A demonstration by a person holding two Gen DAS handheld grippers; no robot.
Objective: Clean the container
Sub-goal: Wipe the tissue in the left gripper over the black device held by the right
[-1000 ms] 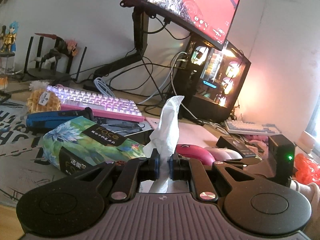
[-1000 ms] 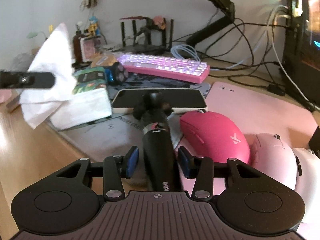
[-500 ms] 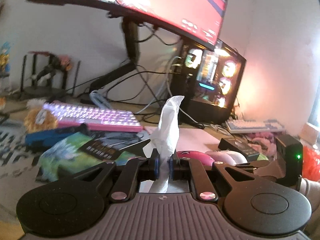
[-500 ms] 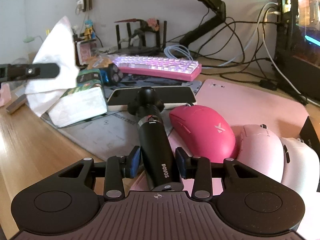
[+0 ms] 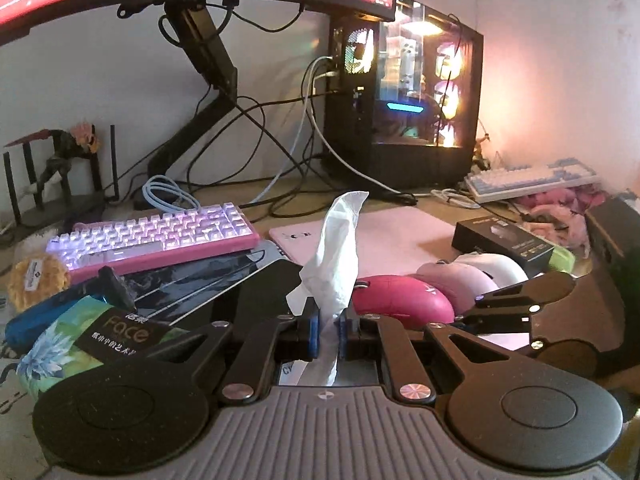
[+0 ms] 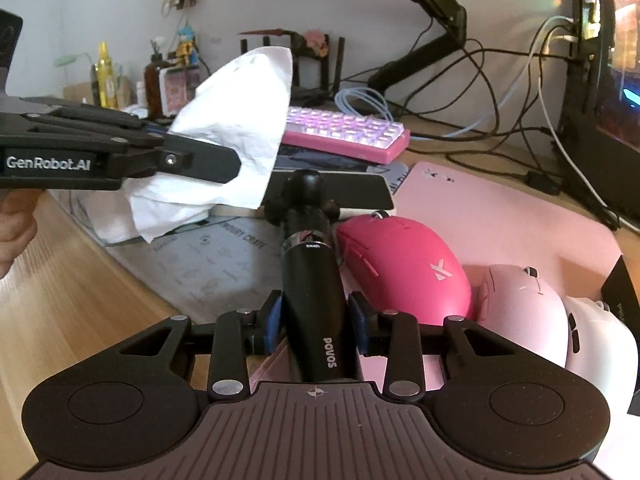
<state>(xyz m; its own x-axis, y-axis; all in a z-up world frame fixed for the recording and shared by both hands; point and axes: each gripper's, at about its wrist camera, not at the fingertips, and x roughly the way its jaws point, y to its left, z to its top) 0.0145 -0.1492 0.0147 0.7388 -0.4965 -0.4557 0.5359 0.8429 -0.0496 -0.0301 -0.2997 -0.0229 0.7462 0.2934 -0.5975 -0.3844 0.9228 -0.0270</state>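
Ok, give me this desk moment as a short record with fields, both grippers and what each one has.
left gripper: shut on white tissue, tissue sticking up above the jaws
right gripper: shut on black Povos shaver, head pointing away
mice: magenta mouse, pale pink mouse, white mouse, side by side
behind: pink keyboard

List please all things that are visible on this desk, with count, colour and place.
shaver: 1, black, in right tongs
tissue: 1, white, in left tongs
mice: 3, magenta, pale pink, white, on pink mat
keyboard: 1, pink, behind mat
tissue pack: 1, green, left
PC case: 1, black, lit, back right
left tongs: shut on tissue
right tongs: shut on shaver
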